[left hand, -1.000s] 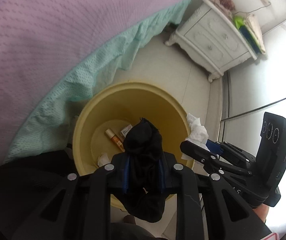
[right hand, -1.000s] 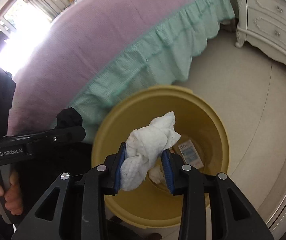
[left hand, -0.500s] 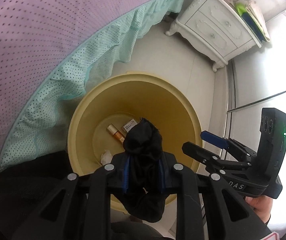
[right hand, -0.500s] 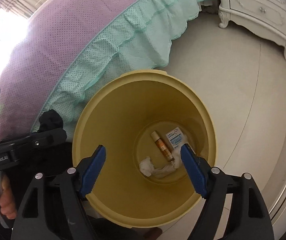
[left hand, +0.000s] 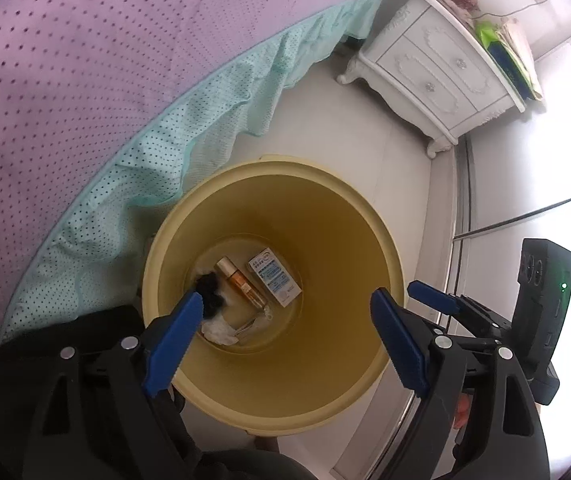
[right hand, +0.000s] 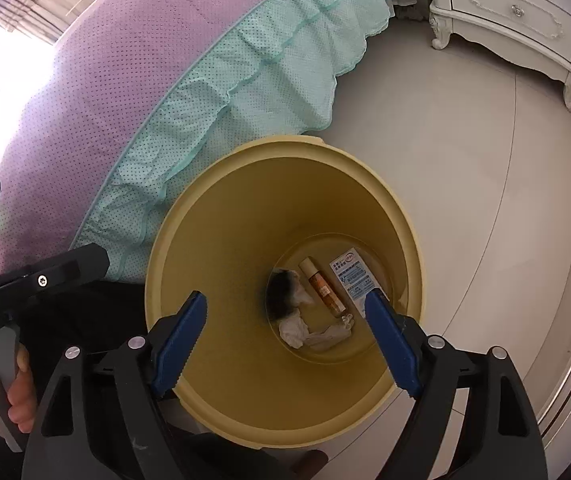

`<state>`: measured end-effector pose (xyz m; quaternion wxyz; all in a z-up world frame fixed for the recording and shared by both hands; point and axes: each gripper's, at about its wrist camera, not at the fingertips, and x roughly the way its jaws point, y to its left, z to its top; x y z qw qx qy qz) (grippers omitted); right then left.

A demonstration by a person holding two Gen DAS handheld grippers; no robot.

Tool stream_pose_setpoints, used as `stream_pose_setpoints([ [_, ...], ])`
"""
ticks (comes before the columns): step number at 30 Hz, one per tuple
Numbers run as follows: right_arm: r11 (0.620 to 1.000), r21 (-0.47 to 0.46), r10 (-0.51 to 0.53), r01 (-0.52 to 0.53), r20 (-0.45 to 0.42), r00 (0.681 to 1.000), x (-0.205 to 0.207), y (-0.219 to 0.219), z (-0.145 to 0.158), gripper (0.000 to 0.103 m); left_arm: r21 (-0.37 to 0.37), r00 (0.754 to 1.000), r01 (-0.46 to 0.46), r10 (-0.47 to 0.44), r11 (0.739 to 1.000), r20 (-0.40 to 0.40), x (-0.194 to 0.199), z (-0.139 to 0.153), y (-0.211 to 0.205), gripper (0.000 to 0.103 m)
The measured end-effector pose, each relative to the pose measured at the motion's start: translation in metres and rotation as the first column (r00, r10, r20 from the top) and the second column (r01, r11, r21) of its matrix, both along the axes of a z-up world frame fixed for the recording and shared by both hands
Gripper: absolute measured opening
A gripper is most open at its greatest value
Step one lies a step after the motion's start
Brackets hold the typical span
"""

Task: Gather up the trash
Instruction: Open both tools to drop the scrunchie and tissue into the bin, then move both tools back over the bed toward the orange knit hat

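A yellow bin [left hand: 325,208] stands on the floor beside the bed; it also shows in the right wrist view [right hand: 213,240]. At its bottom lie a black cloth wad [left hand: 210,289] [right hand: 279,288], white tissue [left hand: 217,330] [right hand: 293,330], an orange tube [left hand: 241,284] [right hand: 321,288] and a small white-blue box [left hand: 275,278] [right hand: 355,276]. My left gripper [left hand: 285,340] hangs open and empty over the bin. My right gripper [right hand: 285,340] is open and empty over it too; it shows at the right of the left wrist view [left hand: 437,300].
A bed with a purple cover [left hand: 85,60] and mint ruffle [left hand: 165,128] runs along the left. A white nightstand [left hand: 437,64] stands at the far right, also in the right wrist view [right hand: 517,12]. Pale tiled floor [right hand: 465,160] surrounds the bin.
The right gripper opened and dropped the white tissue into the bin. Then the left gripper opened and the black cloth fell to the bin's bottom.
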<state>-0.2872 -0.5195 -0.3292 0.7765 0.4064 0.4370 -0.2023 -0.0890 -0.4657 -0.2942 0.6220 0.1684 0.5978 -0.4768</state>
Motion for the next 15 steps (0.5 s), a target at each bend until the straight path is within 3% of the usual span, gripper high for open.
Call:
stream_pose_setpoints([
  [8, 1.000, -0.006, 0.024, -0.024, 0.005, 1.000, 0.004, 0.006, 0.003, 0.079, -0.006, 0.999, 0.020, -0.020, 1.000, 0.029, -0.004, 0.002, 0.000, 0.085],
  [15, 0.998, -0.052, 0.043, -0.043, 0.003, 0.999, 0.010, 0.013, 0.019, 0.079, -0.055, 0.999, 0.014, -0.011, 0.998, 0.051, -0.005, 0.016, 0.008, 0.085],
])
